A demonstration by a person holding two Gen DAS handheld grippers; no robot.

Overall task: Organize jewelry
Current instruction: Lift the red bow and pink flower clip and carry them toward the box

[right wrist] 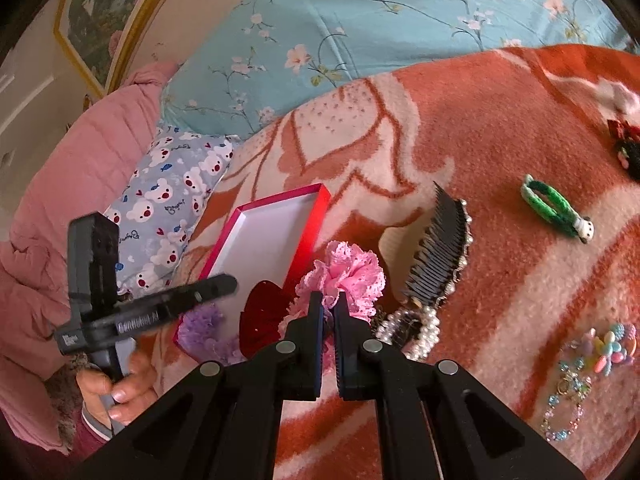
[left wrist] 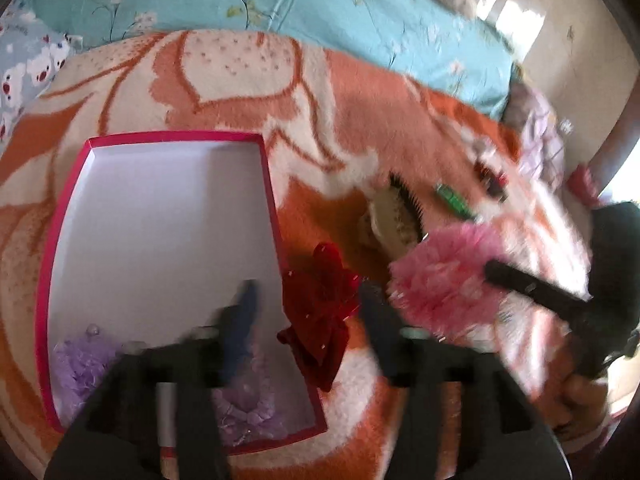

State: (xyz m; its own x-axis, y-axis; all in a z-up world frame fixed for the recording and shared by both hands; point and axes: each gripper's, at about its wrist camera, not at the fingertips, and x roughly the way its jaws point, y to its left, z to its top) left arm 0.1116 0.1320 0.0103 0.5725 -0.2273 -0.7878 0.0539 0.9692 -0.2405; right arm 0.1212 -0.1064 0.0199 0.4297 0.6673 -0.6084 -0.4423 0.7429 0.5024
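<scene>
1. The right gripper (right wrist: 328,308) is clenched on the pink lace scrunchie (right wrist: 348,276), its jaws nearly closed with frill pinched between them, just beside the box's near corner.
2. The left gripper (left wrist: 308,312) stands released, jaws well apart. The red hair clip (left wrist: 320,308) lies between them at the box's right rim, but no contact is visible; the view is blurred.
3. The red-rimmed box (left wrist: 64,208) lies open on the orange blanket (left wrist: 340,112). A purple lace scrunchie (left wrist: 80,364) sits in its near end; the rest of the white floor is bare.
4. Handling, as judged: the pink scrunchie is light, soft and compressible. A pinch through the gathered frill should hold, though lace may snag on the pads at release.
5. The red clip looks like rigid translucent plastic, likely smooth and brittle; a grip across its narrow middle seems safest.
6. Orientation: the pink scrunchie is a rounded ruffle with no clear long axis. From the left wrist view, the red clip's long axis runs roughly along the box's right wall, near to far.
7. On the blanket to the right, well apart: a black comb with pearls (right wrist: 436,256), a green clip (right wrist: 552,208), a beaded bracelet (right wrist: 568,400).
</scene>
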